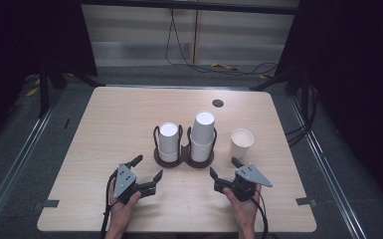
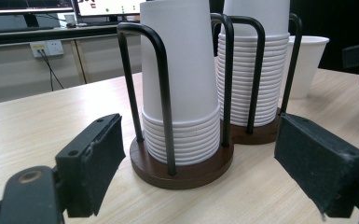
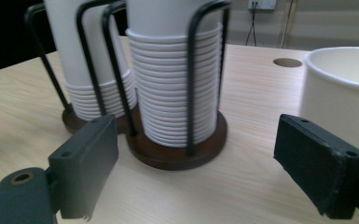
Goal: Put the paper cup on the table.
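Lab or recording room: dark curtains (image 1: 25,35), floor cables (image 1: 229,67), monitors (image 2: 28,5) behind the wooden desk (image 1: 119,114).

text: none legible; labels: none; brands: none; numbers: none

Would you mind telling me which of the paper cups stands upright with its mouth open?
The single paper cup standing on the table right of the cup holder; the two stacks in the holder are upside down.

The tabletop (image 1: 129,119) is lit evenly from above w/ a glare patch near its far edge; surroundings are left dark. In both gripper views, near jaws are blurred, bkgd soft.
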The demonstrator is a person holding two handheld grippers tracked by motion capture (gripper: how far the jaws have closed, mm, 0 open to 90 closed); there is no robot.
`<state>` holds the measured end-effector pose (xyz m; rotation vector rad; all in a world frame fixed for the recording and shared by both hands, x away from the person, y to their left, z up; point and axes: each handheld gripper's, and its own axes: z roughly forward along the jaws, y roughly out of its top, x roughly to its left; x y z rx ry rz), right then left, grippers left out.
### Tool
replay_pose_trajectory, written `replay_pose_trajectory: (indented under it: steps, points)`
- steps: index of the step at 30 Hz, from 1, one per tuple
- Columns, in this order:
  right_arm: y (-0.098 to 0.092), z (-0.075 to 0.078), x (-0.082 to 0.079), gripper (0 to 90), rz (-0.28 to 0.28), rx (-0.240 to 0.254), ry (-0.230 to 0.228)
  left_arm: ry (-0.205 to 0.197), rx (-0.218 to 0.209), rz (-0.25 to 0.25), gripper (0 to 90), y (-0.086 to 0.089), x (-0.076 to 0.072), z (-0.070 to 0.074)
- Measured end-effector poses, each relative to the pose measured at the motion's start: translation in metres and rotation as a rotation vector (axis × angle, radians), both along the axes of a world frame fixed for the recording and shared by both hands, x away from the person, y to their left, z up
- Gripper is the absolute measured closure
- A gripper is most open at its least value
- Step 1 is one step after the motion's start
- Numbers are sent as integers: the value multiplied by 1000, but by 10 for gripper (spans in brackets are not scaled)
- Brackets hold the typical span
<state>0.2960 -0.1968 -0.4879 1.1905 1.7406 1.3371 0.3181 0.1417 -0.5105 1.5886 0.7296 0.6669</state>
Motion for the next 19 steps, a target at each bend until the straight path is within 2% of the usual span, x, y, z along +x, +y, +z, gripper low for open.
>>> replay_pose_trajectory:
  steps: [4,7,9,10,12,16,19]
  points:
    - [13,-7,-5,134,-1,25,-35,0,-7,13,157,0,0,0]
    - [20,-12,-8,134,-5,29,-48,0,-6,10,156,1,0,0]
    - [23,-12,-10,133,-18,51,-83,-1,-6,9,156,0,0,0]
    - [24,-13,-10,134,-22,57,-81,-2,-1,3,156,1,0,0]
    - [27,-14,-12,133,-38,52,-114,0,-7,9,156,1,0,0]
    - [27,-14,-16,135,-57,55,-140,-2,-12,1,156,2,0,0]
    - [30,-14,-16,137,-59,33,-147,3,-23,1,156,3,1,0]
